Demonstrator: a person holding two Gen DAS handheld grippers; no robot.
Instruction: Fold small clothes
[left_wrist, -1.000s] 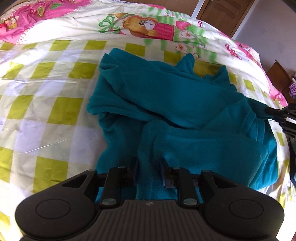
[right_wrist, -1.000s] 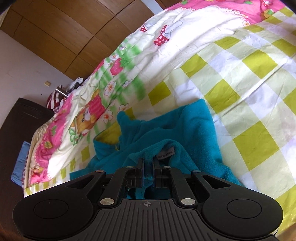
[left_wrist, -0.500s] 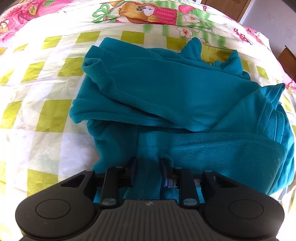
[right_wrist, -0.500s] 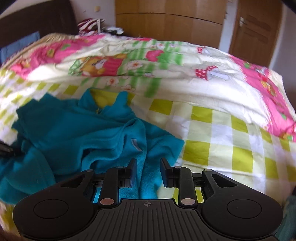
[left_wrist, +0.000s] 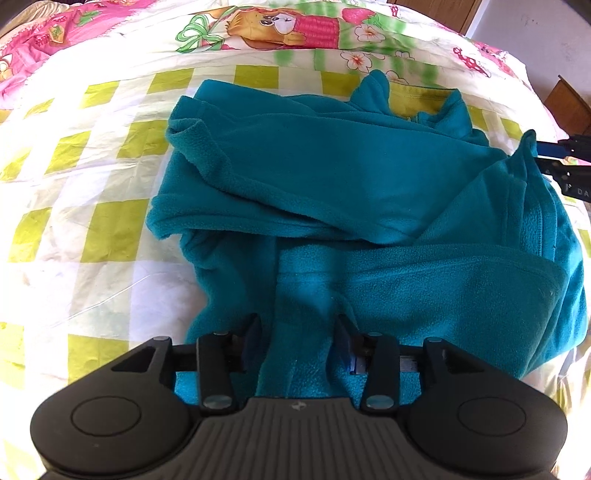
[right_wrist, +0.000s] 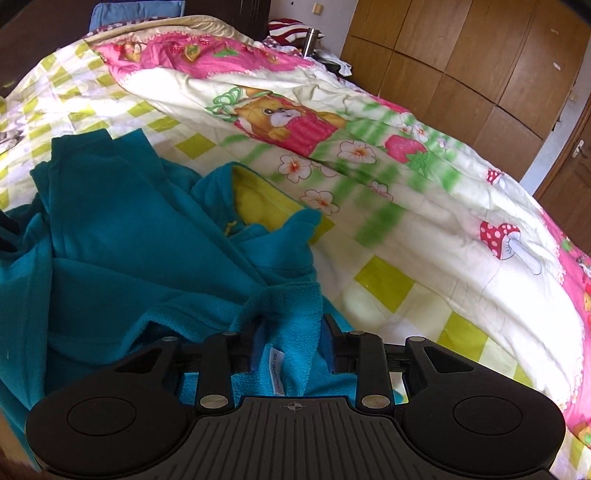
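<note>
Teal fleece garment (left_wrist: 354, 192) lies rumpled on the bed's checked quilt (left_wrist: 74, 177), and it is the landmark for everything else. At its nearest hem, the left tongs (left_wrist: 297, 328) stand spread, a ridge of fleece rising between the two fingers without being pinched. At its right edge, the right tongs (right_wrist: 291, 332) are likewise parted, with a fold and its white label (right_wrist: 276, 373) lying loosely between them. Beyond the garment's collar, the quilt shows a cartoon bear print (right_wrist: 284, 118). Farther still behind that stand wooden wardrobe doors (right_wrist: 461, 55).
</note>
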